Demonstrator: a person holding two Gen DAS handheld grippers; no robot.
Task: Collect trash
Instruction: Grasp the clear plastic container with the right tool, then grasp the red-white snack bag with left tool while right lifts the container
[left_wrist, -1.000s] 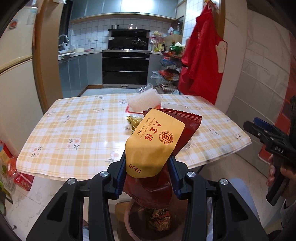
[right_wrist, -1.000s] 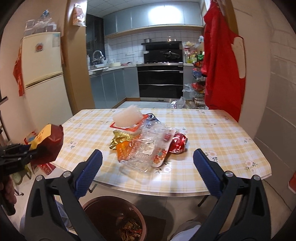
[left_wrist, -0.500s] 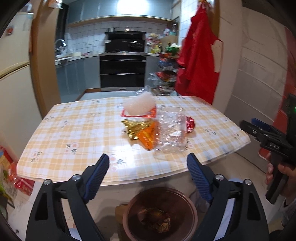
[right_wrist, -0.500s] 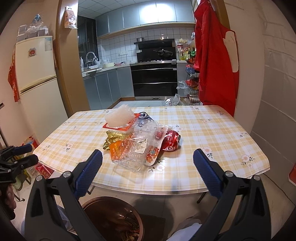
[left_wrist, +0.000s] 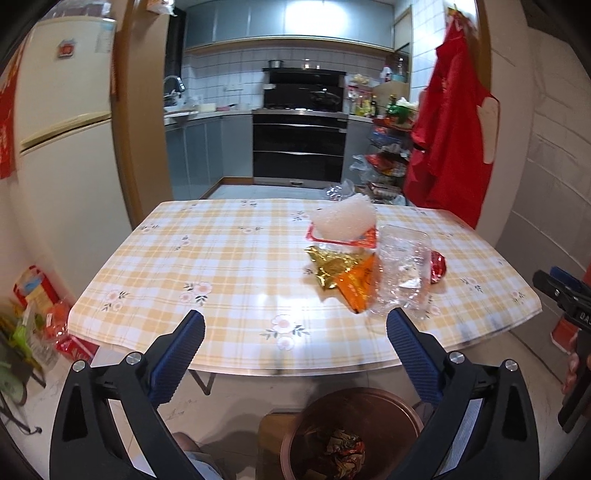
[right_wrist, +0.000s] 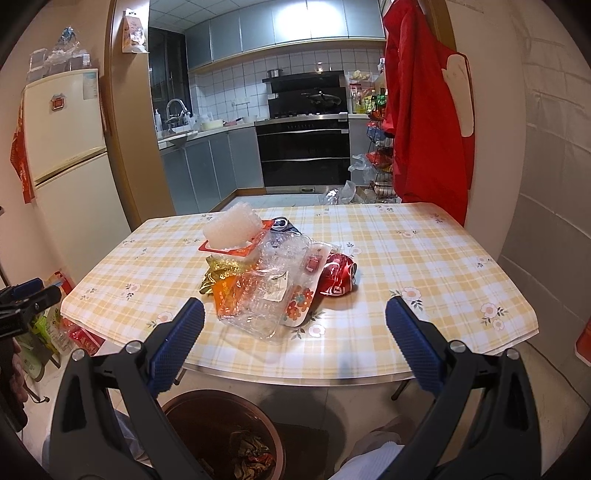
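Left gripper (left_wrist: 295, 334): jaws have just been opening and now stand wide apart, nothing between the blue ribbed pads. It hangs above the round brown waste bin (left_wrist: 354, 435) on the floor at the table's near edge; crumpled wrappers lie in the bin's bottom. Right gripper (right_wrist: 294, 332): jaws also spread wide, empty, aimed at the rubbish pile.

Remaining trash sits in one heap on the yellow-checked tablecloth (right_wrist: 424, 258), toward the near half of the table:
- white foam netting (right_wrist: 231, 227), resting in an orange-rimmed shallow plastic tray (right_wrist: 236, 251). Probably very light, springy; squashes under the pads.
- clear crumpled plastic clamshell (right_wrist: 266, 291), nearest the right gripper, lying partly over the other pieces. Judged light, thin, slick, and it will flex and crackle; best pinched at a folded edge or rim rather than across the flat panel.
- gold foil wrapper (right_wrist: 218, 273) and orange film packet (right_wrist: 225, 291), partly under the clamshell. Limp, slippery; take a bunched part.
- crushed red drink can (right_wrist: 338, 278), touching the clamshell's right side. Stiffest item, likely heaviest of the lot; grip across the dented body.

Note: pieces overlap, so lifting one may drag a neighbour. The clamshell looks like the sensible first pick, being on top and closest.
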